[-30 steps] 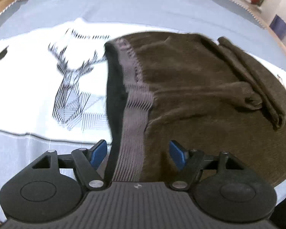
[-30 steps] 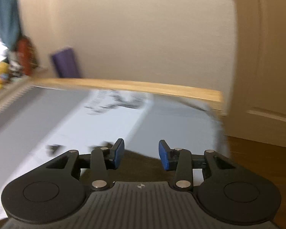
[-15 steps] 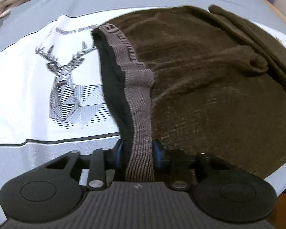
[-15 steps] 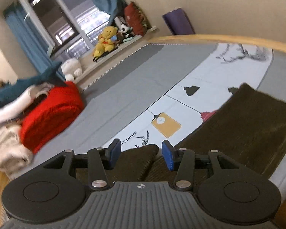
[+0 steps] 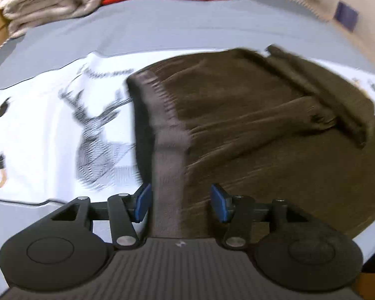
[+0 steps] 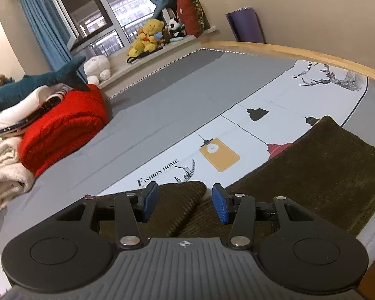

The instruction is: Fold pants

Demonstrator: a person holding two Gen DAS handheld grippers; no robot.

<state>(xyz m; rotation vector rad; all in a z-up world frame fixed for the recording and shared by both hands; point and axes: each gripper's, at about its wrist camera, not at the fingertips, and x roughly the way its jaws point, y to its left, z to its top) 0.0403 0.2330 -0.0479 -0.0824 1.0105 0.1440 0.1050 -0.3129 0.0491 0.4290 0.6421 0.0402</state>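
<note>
Dark brown pants [image 5: 250,135] lie spread on the bed, grey waistband [image 5: 166,150] seemingly raised, one leg folded over.

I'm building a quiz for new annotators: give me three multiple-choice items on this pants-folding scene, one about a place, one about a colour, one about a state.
1. Where do the brown pants lie?
A. on the printed bedspread
B. on the windowsill
C. on the floor

2. What colour is the folded blanket beside the white towels?
A. green
B. red
C. yellow

3. How stand the jaws of the left gripper?
A. shut on the waistband
B. shut on nothing
C. open, astride the waistband

Answers: 1 A, the deer print shows beside the pants. 2 B, it is plainly red. 3 C, both blue pads stand apart from the band.
</note>
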